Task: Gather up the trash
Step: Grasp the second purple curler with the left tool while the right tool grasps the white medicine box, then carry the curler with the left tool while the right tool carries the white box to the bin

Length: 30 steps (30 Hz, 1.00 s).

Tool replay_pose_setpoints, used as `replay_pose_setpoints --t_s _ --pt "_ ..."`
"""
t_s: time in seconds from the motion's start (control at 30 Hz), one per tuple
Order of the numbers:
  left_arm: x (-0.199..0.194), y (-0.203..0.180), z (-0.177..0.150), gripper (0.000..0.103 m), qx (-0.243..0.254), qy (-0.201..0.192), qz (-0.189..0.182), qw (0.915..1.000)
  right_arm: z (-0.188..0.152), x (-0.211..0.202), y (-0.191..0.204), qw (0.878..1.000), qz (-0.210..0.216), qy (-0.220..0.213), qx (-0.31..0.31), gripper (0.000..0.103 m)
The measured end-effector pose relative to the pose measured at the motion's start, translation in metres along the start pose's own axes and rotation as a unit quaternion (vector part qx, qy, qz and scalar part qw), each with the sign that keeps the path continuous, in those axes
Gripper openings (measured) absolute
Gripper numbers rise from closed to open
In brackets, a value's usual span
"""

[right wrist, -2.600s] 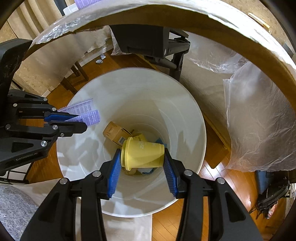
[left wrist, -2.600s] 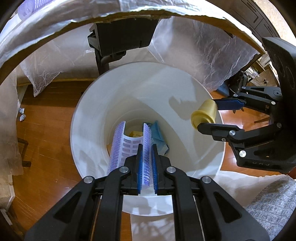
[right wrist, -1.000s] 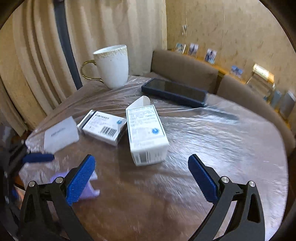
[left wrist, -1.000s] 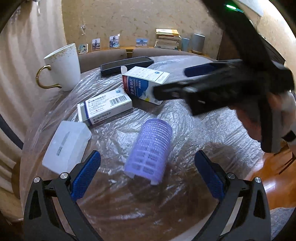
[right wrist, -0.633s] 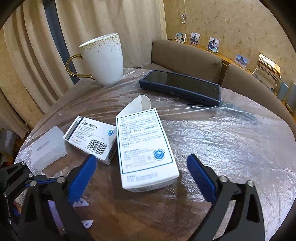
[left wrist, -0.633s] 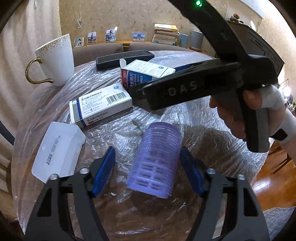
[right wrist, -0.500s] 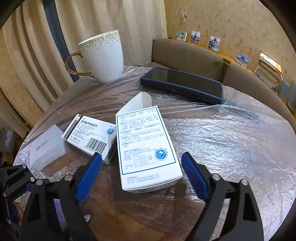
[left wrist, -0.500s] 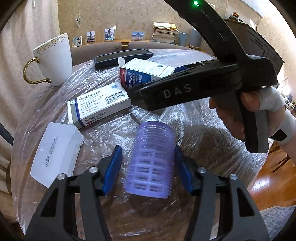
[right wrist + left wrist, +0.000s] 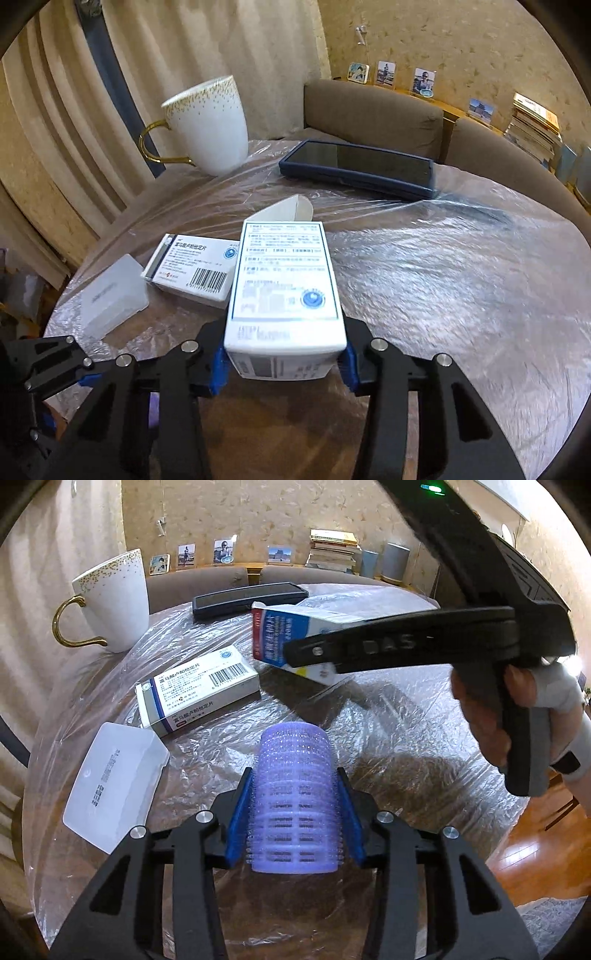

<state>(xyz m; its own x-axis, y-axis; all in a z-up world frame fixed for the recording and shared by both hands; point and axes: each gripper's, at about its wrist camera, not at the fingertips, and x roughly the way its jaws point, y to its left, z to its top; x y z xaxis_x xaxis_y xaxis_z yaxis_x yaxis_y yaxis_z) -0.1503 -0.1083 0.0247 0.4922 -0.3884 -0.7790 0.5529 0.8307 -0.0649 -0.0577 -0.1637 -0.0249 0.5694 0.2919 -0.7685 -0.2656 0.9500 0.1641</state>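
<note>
In the left wrist view, the left gripper (image 9: 295,812) is pointing down at the table (image 9: 424,775), its jaws having just been closing, and its blue pads are now pressing both sides of the purple roller (image 9: 294,805), which is lying on the table's plastic wrap nearest the camera. The right gripper's (image 9: 314,657) dark body, lettered "DAS" though blurred, is crossing above the roller and hiding much of the open box (image 9: 273,635); a hand (image 9: 491,716) is squeezing its grip at right, the wrist cut off by the frame. Left of the roller a barcoded box (image 9: 199,690) is lying flat, its print too small to read, with a white case (image 9: 114,786) nearer and a mug (image 9: 114,598) beyond. In the right wrist view, the right gripper (image 9: 282,363) is tilting down, its jaws having just been closing, and is clamping the open box (image 9: 284,291) at its near end; the box's text is blurring. Beyond the box a phone (image 9: 358,170) is lying flat. The left gripper (image 9: 51,369) is showing only partly at lower left, its tips cut off.
</note>
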Motion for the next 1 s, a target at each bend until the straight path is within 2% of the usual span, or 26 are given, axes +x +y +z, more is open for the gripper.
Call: replay_pose_setpoints --t_s 0.37,0.73,1.0 --pt "-0.005 -0.006 -0.001 0.044 -0.017 -0.003 -0.011 0.9998 -0.041 -0.047 -0.019 0.998 0.017 -0.013 0.053 0.046" --pt "-0.012 -0.018 -0.006 0.044 -0.040 -0.003 -0.022 0.9989 -0.074 -0.082 -0.022 0.998 -0.016 -0.024 0.060 0.046" --pt "-0.023 -0.029 -0.012 0.044 -0.046 -0.009 -0.025 0.9986 -0.099 -0.113 -0.021 0.997 -0.022 -0.033 0.065 0.046"
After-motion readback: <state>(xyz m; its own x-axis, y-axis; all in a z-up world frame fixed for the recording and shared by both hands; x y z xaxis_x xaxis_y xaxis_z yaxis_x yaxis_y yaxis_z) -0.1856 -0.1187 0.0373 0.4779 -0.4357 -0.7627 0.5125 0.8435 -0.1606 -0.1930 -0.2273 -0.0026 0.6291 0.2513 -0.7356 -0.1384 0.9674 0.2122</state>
